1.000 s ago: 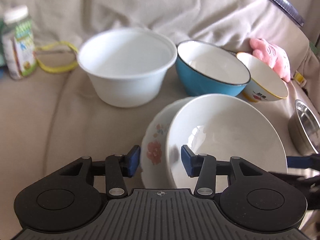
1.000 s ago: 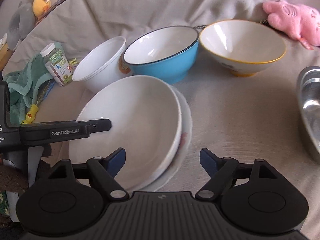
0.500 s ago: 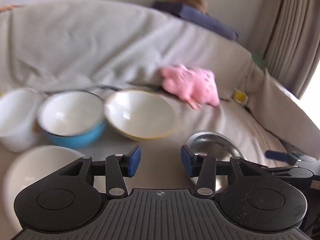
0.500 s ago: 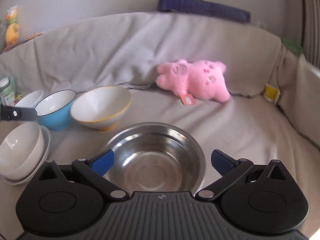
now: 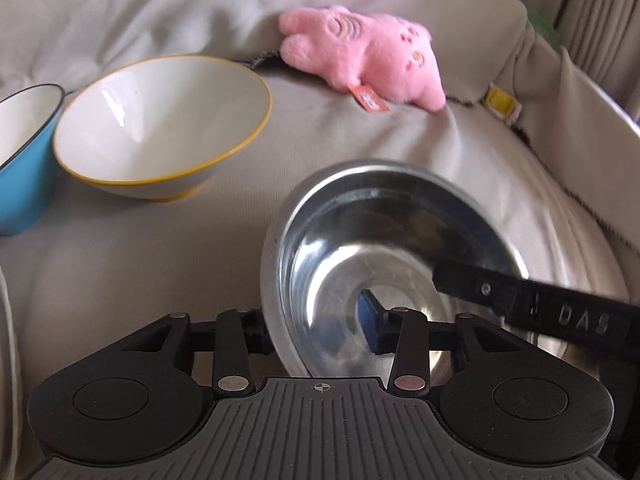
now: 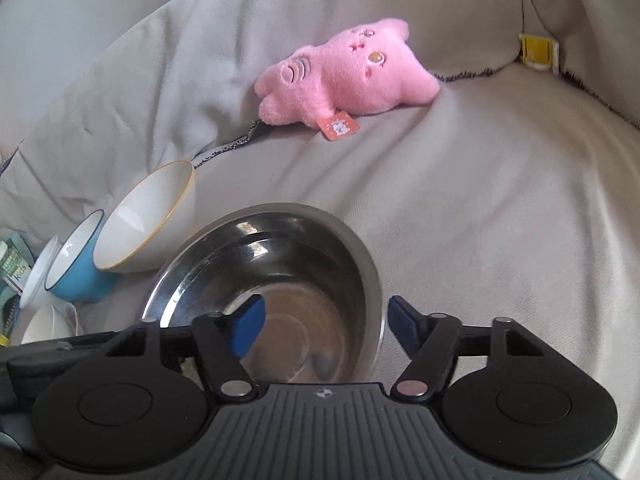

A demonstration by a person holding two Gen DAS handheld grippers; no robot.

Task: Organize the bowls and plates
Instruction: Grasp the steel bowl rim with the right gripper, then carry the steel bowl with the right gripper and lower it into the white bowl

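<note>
Both grippers are parked at the steel bowl (image 5: 392,264) on the beige-covered sofa (image 6: 500,208), one on each side of it.

The left gripper (image 5: 316,328) is straddling the bowl's near-left rim: the blue right pad (image 5: 370,326) is seen inside the bowl, while the left pad is hidden behind the outside of the wall. The jaws are closing with the rim between them, but whether the pads are actually pressing the metal yet can't be told from this angle, since one pad is covered.

The right gripper (image 6: 324,328) is set over the bowl's right rim, with its left pad (image 6: 246,330) inside the bowl and its right pad (image 6: 404,328) just outside the wall. Its jaws are closing too, and a small gap seems to be left between the outer pad and the rim, so the bowl isn't clamped there. One of its fingers is also seen in the left wrist view, reaching in over the bowl from the right.

Ahead and to the left of the left gripper, a white bowl with a yellow rim (image 5: 160,128) is sat, and a blue bowl (image 5: 24,160) is found just beside that, further left. A pink plush toy (image 6: 344,76) is lying well beyond the steel bowl, against the sofa back.
</note>
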